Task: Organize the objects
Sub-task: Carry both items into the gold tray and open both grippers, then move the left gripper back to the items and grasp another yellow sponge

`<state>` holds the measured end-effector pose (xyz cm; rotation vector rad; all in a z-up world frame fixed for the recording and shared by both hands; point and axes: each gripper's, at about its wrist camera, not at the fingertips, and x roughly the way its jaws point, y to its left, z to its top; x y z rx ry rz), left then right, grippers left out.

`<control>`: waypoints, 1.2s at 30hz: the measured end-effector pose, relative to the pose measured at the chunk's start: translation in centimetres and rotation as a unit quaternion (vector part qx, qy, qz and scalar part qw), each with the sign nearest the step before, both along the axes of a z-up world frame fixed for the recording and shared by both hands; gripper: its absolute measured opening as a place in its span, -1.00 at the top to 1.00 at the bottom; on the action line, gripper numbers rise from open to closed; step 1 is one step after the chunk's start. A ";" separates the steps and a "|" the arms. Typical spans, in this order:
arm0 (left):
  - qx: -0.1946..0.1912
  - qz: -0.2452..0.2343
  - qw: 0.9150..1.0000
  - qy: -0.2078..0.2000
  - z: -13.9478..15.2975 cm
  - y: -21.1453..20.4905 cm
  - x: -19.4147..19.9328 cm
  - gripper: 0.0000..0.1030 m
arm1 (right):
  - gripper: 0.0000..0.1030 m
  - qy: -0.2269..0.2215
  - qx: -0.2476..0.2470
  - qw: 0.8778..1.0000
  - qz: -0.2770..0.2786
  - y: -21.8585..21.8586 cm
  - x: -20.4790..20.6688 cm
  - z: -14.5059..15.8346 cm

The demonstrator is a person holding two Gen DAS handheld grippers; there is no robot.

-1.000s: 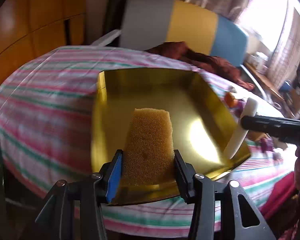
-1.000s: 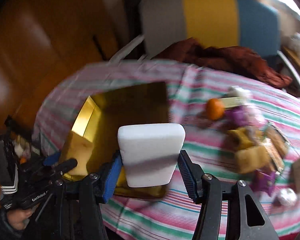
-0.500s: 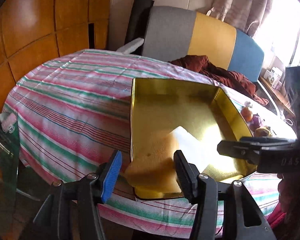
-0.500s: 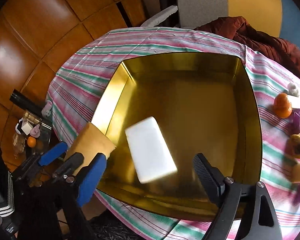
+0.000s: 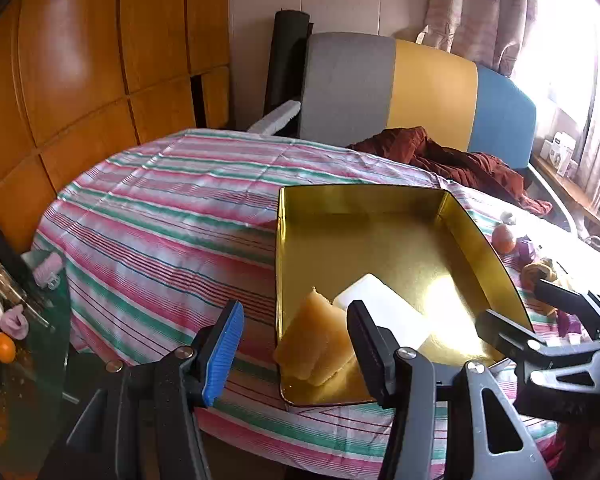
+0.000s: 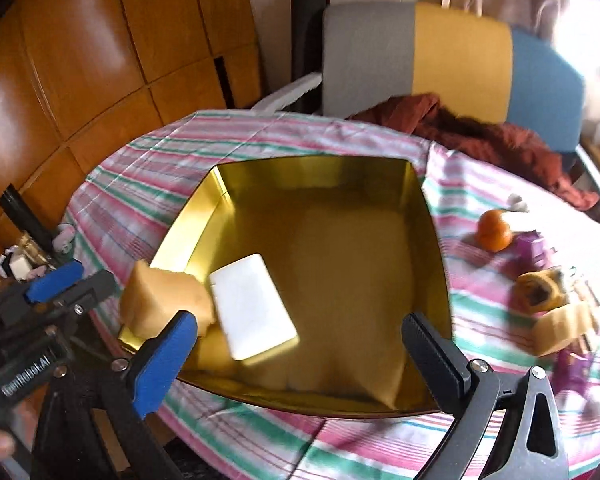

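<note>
A gold metal tray [image 5: 380, 196] [image 6: 432, 240] lies on the striped tablecloth. A yellow sponge [image 5: 316, 344] [image 6: 164, 296] leans on the tray's near left corner. A white sponge [image 5: 384, 312] [image 6: 252, 308] lies flat beside it inside the tray. My left gripper [image 5: 296, 344] is open and empty, just in front of the yellow sponge; it also shows in the right wrist view [image 6: 76, 280]. My right gripper [image 6: 304, 356] is open and empty above the tray's near edge; it also shows in the left wrist view [image 5: 540, 312].
An orange [image 6: 494, 232] [image 5: 504, 238], purple pieces [image 6: 534, 250], a brown ring-shaped item [image 6: 540, 292] and another yellow sponge [image 6: 564, 328] lie right of the tray. A grey, yellow and blue chair [image 5: 420, 88] with a red cloth [image 5: 452, 160] stands behind. A cluttered glass side table [image 5: 12, 320] sits left.
Both grippers opened and let go of their sponges into the tray, then drew back toward me. The yellow sponge now leans on the near left corner; the white one lies flat.
</note>
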<state>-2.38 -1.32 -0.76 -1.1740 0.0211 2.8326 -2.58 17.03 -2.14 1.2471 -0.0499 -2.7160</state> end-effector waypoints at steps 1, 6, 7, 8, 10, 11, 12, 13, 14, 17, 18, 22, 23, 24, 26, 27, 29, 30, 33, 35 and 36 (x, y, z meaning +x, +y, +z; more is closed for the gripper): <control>-0.003 -0.001 1.000 0.005 0.2 0.1 0.2 -0.06 | -0.99 0.009 0.005 1.000 -0.001 0.1 0.4 0.1; -0.022 -0.011 0.999 0.025 1.0 0.9 0.9 -0.06 | -0.99 0.032 0.005 0.999 -0.004 0.9 1.6 0.1; -0.024 -0.013 0.999 0.027 1.1 1.0 1.0 -0.06 | -0.99 0.033 0.007 0.999 -0.008 1.1 1.7 0.1; -0.025 -0.014 0.999 0.027 1.2 1.1 1.1 -0.06 | -0.99 0.035 0.009 0.999 -0.012 1.1 1.8 0.1; -0.026 -0.018 0.999 0.028 1.4 1.4 1.2 -0.06 | -0.99 0.036 0.006 0.999 -0.018 1.6 2.2 0.1; -0.027 -0.019 0.999 0.028 1.5 1.5 1.2 -0.06 | -0.99 0.036 0.002 0.999 -0.021 2.0 2.3 0.2; -0.028 -0.021 0.999 0.028 1.5 1.5 1.3 -0.06 | -0.99 0.038 0.000 0.999 -0.024 2.2 2.5 0.2; -0.029 -0.024 0.999 0.027 1.6 1.7 1.3 -0.06 | -1.00 0.040 0.000 0.999 -0.027 2.5 2.7 0.3; -0.029 -0.026 0.999 0.027 1.6 1.8 1.3 -0.06 | -0.99 0.042 0.000 0.999 -0.029 2.6 2.8 0.4; -0.030 -0.035 0.999 0.023 1.5 2.4 1.4 -0.06 | -0.99 0.049 -0.004 0.998 -0.041 3.6 3.3 0.6; -0.030 -0.038 0.999 0.022 1.5 2.6 1.4 -0.06 | -1.00 0.052 -0.007 0.998 -0.046 4.2 3.5 0.6; -0.041 -0.050 0.998 0.022 1.4 3.5 1.6 -0.06 | -0.99 0.052 -0.012 0.996 -0.073 6.2 4.1 0.6; -0.043 -0.053 0.997 0.022 1.4 3.8 1.6 -0.06 | -1.00 0.051 -0.012 0.995 -0.080 6.8 4.3 0.5; -0.045 -0.056 0.997 0.022 1.4 4.0 1.7 -0.06 | -1.00 0.049 -0.014 0.995 -0.088 7.5 4.4 0.5; -0.052 -0.062 0.997 0.021 1.3 4.6 1.7 -0.06 | -1.00 0.045 -0.016 0.993 -0.104 8.8 4.7 0.3; -0.054 -0.064 0.996 0.021 1.3 4.8 1.8 -0.06 | -1.00 0.044 -0.017 0.992 -0.113 9.5 4.9 0.2; -0.058 -0.072 0.995 0.022 1.3 5.4 1.9 -0.06 | -1.00 0.042 -0.017 0.991 -0.129 10.8 5.2 0.1; -0.060 -0.074 0.995 0.022 1.4 5.6 1.9 -0.06 | -1.00 0.041 -0.017 0.990 -0.137 11.4 5.3 0.0; -0.064 -0.085 0.994 0.022 1.4 6.5 2.1 -0.06 | -1.00 0.041 -0.019 0.986 -0.160 13.3 5.7 0.1; -0.066 -0.092 0.993 0.022 1.3 7.0 2.2 -0.06 | -1.00 0.041 -0.019 0.983 -0.176 14.7 6.0 0.2; -0.066 -0.095 0.993 0.023 1.3 7.2 2.2 -0.06 | -1.00 0.041 -0.019 0.982 -0.183 15.3 6.1 0.2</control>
